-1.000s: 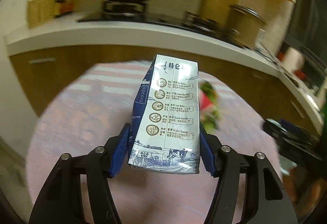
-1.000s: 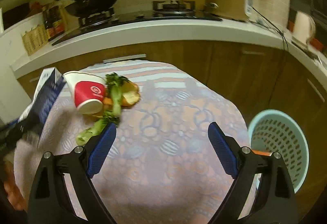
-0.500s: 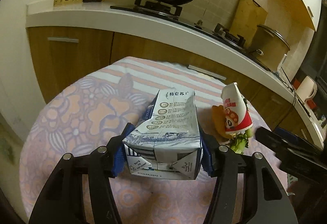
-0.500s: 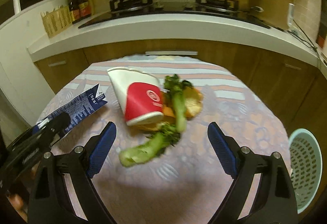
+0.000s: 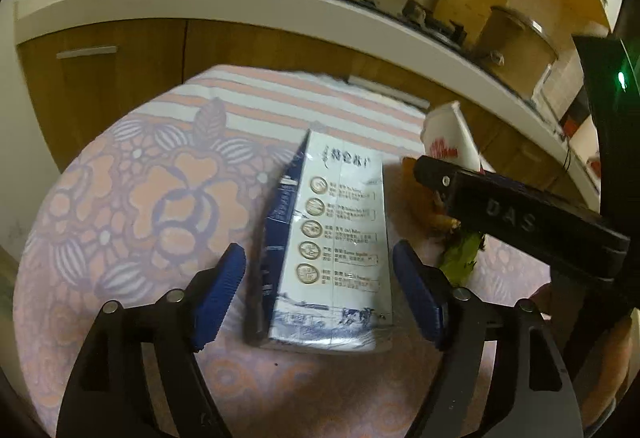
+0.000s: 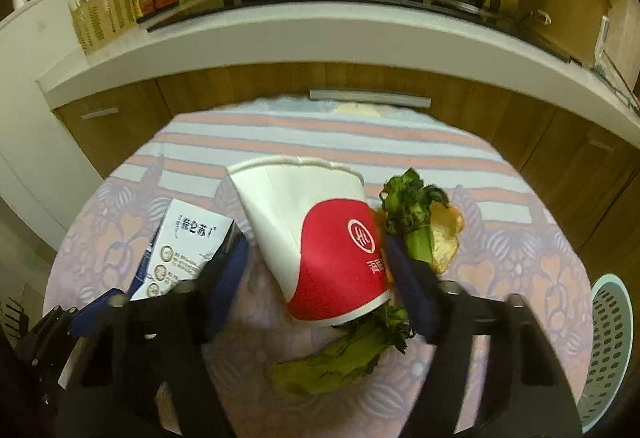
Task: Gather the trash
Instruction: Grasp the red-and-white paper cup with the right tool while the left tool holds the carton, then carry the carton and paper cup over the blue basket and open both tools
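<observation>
A blue and white milk carton (image 5: 336,238) lies on the flowered tablecloth (image 5: 132,198), between the open fingers of my left gripper (image 5: 320,290), with gaps on both sides. It also shows in the right wrist view (image 6: 180,250). A red and white paper cup (image 6: 320,238) lies on its side, between the open fingers of my right gripper (image 6: 316,290); I cannot tell whether the pads touch it. Green vegetable scraps (image 6: 336,354) and an orange peel (image 6: 444,238) lie beside the cup. The right gripper's arm (image 5: 520,214) crosses the left wrist view.
A pale blue perforated waste basket (image 6: 608,350) stands on the floor right of the round table. Behind the table run wooden cabinets (image 6: 240,98) and a white counter (image 6: 280,38) with a stove, wok and pot.
My left gripper has set the carton down flat and opened. My right gripper has moved forward to the cup, its fingers narrowing around it.
</observation>
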Tool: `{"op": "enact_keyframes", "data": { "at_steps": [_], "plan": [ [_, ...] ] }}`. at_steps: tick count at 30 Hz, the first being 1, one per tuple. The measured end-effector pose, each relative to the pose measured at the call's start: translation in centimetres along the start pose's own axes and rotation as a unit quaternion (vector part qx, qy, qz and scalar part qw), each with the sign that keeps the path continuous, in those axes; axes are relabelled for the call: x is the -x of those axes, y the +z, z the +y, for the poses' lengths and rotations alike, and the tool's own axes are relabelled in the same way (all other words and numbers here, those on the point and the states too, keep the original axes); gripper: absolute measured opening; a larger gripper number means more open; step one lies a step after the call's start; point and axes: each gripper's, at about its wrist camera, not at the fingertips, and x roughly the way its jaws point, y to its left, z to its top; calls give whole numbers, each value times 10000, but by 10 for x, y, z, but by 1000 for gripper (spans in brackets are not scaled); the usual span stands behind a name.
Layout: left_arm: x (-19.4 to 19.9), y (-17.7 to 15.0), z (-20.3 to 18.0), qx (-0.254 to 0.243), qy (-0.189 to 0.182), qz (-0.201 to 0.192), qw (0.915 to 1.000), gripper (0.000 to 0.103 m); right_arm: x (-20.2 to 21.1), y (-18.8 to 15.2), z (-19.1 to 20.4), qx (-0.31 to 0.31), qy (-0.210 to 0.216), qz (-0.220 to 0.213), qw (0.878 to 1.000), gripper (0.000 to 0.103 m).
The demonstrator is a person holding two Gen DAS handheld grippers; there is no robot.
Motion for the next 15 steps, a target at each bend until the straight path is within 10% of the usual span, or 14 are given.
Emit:
{"op": "enact_keyframes", "data": {
  "at_steps": [15],
  "plan": [
    [15,-4,-12,-332,522,-468,9970,60,78,-12,-31,-223,419,-834,9954,39]
  ]
}}
